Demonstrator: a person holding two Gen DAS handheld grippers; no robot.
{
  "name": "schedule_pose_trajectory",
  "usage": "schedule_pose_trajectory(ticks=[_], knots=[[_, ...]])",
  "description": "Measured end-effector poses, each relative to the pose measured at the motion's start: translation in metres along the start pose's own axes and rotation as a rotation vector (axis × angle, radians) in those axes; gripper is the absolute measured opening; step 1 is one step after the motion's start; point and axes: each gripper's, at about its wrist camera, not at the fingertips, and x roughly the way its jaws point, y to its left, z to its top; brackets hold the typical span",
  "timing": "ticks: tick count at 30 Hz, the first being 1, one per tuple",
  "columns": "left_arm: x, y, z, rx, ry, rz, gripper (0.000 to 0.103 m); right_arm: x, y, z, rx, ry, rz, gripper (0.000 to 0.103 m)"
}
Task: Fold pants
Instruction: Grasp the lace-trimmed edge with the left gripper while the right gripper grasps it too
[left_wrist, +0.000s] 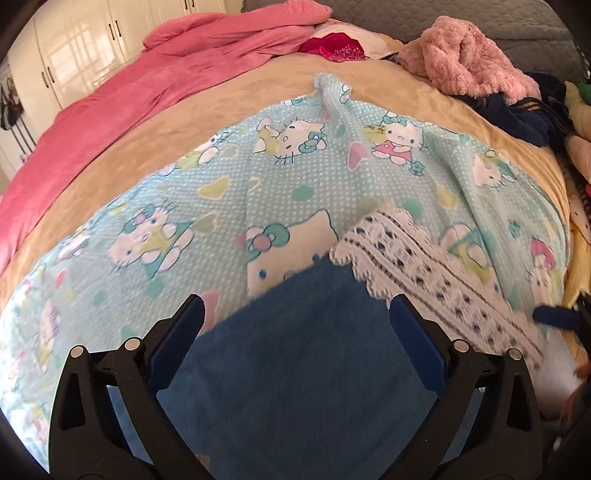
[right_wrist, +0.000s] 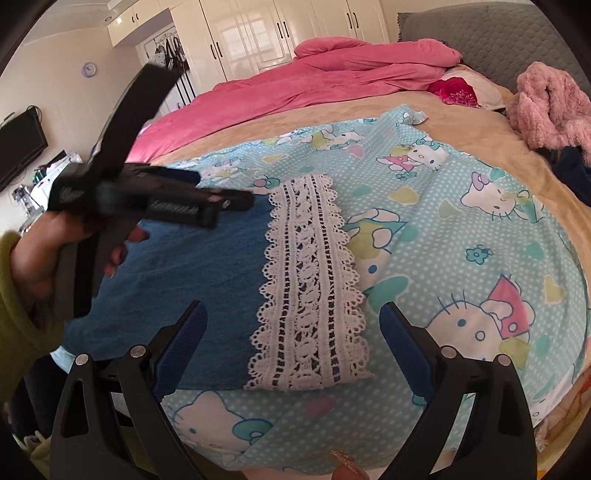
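1. Left gripper (right_wrist: 221, 199), in a hand (right_wrist: 44, 254) at 9 o'clock, hovers over the pants (right_wrist: 207, 280); fingers released.
2. Right gripper (right_wrist: 291, 325): fingers released, empty.
3. Pants lie flat on the bed (right_wrist: 461, 122); long axis 9–3 o'clock, lace hem (right_wrist: 306, 280) toward 3.

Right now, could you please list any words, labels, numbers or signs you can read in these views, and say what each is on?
None can be read.
Left gripper: pale lettering on its black body, too blurred to read.
Wall clock: face too small to read numbers.
Cartoon cat sheet: pictures only, no words visible.
Pants with lace trim: no label showing.
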Motion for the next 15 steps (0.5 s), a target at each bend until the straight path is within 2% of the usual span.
schedule_pose_trajectory(ticks=[8, 13, 15], knots=[[0.034, 0.000, 0.018, -0.030, 0.004, -0.095, 0.094, 0.013, -0.008, -0.005, 0.020, 0.040, 0.002, 0.094], [0.050, -0.015, 0.018, 0.070, -0.006, -0.077, 0.094, 0.016, -0.008, -0.003, 0.028, 0.044, 0.001, 0.094], [0.055, -0.013, 0.017, 0.038, 0.016, -0.104, 0.094, 0.016, -0.008, 0.000, 0.028, 0.041, 0.011, 0.094]])
